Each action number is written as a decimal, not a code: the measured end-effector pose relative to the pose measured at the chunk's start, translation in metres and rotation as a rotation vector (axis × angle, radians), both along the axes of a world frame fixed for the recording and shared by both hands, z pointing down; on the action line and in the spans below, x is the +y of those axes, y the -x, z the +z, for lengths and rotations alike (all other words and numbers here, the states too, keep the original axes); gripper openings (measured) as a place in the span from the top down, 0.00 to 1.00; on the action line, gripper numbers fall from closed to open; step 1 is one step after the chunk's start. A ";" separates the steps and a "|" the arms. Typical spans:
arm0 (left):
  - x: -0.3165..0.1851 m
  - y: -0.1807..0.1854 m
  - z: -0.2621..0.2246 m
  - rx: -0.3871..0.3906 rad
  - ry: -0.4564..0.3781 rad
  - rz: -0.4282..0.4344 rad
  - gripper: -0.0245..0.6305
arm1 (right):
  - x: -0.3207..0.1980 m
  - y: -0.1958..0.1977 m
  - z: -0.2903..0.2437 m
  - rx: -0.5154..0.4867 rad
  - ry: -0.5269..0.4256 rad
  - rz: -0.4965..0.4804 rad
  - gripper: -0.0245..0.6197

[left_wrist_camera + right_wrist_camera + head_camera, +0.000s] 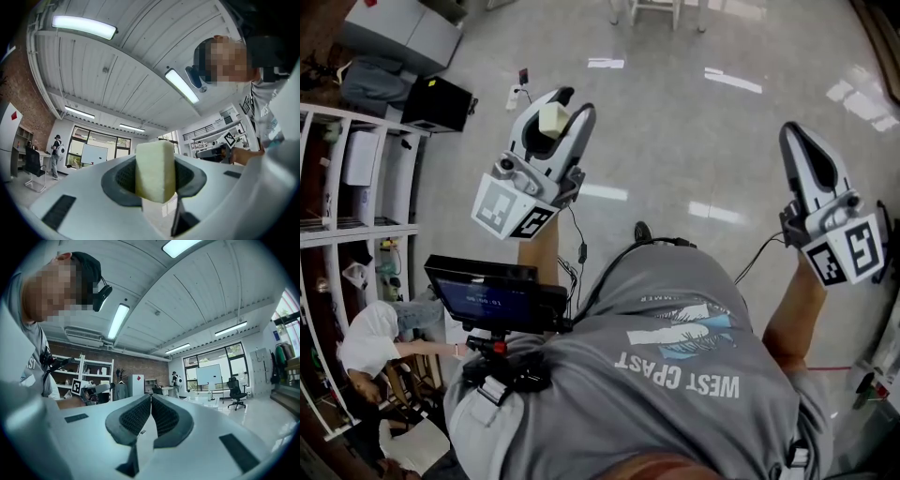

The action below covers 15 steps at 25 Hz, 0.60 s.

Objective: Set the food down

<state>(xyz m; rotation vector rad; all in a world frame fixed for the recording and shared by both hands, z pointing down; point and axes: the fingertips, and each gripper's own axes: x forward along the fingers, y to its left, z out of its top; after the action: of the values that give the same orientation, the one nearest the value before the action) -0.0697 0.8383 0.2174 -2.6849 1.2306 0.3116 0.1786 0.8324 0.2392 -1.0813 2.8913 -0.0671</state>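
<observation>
Pale food block (550, 119) pinched in left claw (568, 105) — right claw (794, 137) closed.

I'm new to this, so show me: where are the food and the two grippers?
food (155, 171), left gripper view, its pale front face.
left gripper (570, 105), head view, between its fingertips.
right gripper (794, 131), head view, its closed tips.

We are looking down on a glossy grey floor (703, 122) that is catching the glare of the ceiling lights, with white shelving (366, 231) running along its left edge. Overhead we are seeing a ribbed white ceiling (117, 70) carrying long strip lights (84, 27) (all of them lit). We are also facing a brick wall (146, 364) at the far end, and beside it tall dark-framed windows (236, 363) are letting in daylight behind a whiteboard (209, 375) and a black office chair (236, 391).
</observation>
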 end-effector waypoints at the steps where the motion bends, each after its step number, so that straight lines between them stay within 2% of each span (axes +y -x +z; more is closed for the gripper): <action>1: -0.016 0.009 0.001 0.003 0.001 0.002 0.73 | -0.016 0.010 0.001 0.001 0.002 0.001 0.95; 4: -0.066 0.028 0.002 0.016 0.008 0.018 0.73 | -0.064 0.029 -0.001 0.015 0.005 0.008 0.95; 9: -0.170 0.016 0.027 0.001 0.016 0.034 0.73 | -0.165 0.025 0.022 0.008 0.007 0.007 0.95; 11: -0.184 0.012 0.036 0.004 0.019 0.042 0.73 | -0.178 0.024 0.031 0.012 0.011 0.006 0.95; 15: -0.191 -0.007 0.020 0.016 0.037 0.063 0.73 | -0.183 0.006 0.008 0.016 0.016 0.011 0.95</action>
<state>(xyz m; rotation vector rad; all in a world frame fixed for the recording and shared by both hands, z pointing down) -0.0630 0.6475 0.2375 -2.7622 1.1685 0.3226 0.1726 0.6490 0.2476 -1.1048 2.9035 -0.0812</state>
